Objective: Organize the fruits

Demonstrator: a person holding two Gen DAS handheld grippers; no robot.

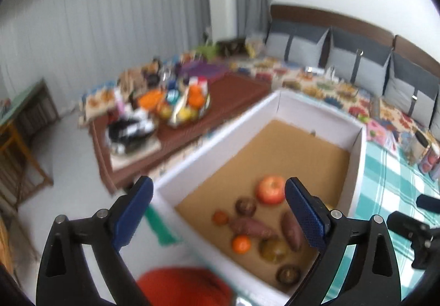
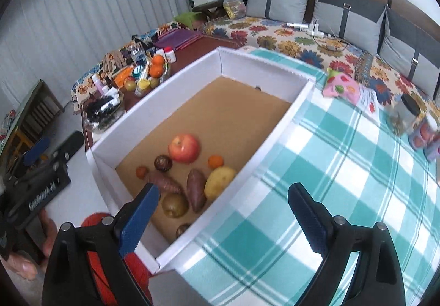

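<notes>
Both my grippers are empty. The left gripper [image 1: 218, 212] has its jaws spread wide with nothing between the pads, and the right gripper [image 2: 224, 212] is just as wide and holds nothing. The white box [image 2: 277, 124] with the brown cardboard floor fills the centre of both views, sitting on the teal checked blanket [image 2: 343, 168]. Produce already sits in its near end: a red apple [image 2: 183, 148], two sweet potatoes [image 2: 196, 190] lying side by side, a yellow potato [image 2: 220, 181] against the right wall, a small orange [image 2: 216, 161], a smaller reddish-orange fruit [image 2: 142, 171] at the left, a couple of dark round fruits [image 2: 163, 163], and a greenish-brown round one [image 2: 175, 204] near the bottom. The far half of the box is bare. More is left, I'd say: a bowl [image 2: 150, 77] on the brown low table, upper left of the right wrist view, has oranges [image 2: 157, 66] and yellowish fruit piled in it. Something red [image 2: 95, 220] sits outside the box at lower left; I can't tell what it is. I judge the task partway, maybe half done. The left wrist view is blurred, so small items there are uncertain.
</notes>
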